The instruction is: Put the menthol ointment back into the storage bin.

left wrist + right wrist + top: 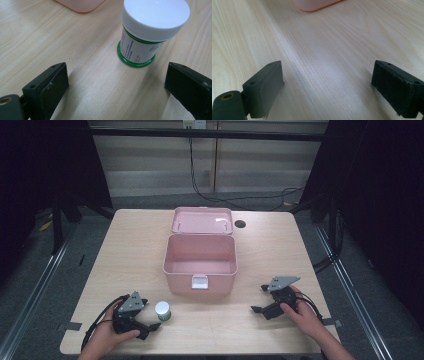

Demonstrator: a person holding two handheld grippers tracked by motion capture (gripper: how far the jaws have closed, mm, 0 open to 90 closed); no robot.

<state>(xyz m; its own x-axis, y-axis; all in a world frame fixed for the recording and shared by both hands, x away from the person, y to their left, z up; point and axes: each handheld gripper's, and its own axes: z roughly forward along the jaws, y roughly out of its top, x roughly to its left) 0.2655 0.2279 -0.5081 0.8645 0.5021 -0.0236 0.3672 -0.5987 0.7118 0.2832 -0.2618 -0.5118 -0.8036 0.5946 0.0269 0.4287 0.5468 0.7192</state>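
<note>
A small jar with a white screw cap and a green base (163,310) (147,32) stands upright on the wooden table in front of the pink box (200,260). The box stands with its lid (202,220) folded back, and its inside looks bare. My left gripper (150,314) (117,85) rests on the table just left of the jar, open, the jar standing a little beyond its jaws and toward the right one. My right gripper (260,299) (327,85) lies at the table's front right, open, with bare wood between its jaws.
The pink box's front corner shows at the top of both gripper views (80,5) (314,5). A dark cable hole (240,224) sits in the table beside the lid. Cables run across the floor behind the table.
</note>
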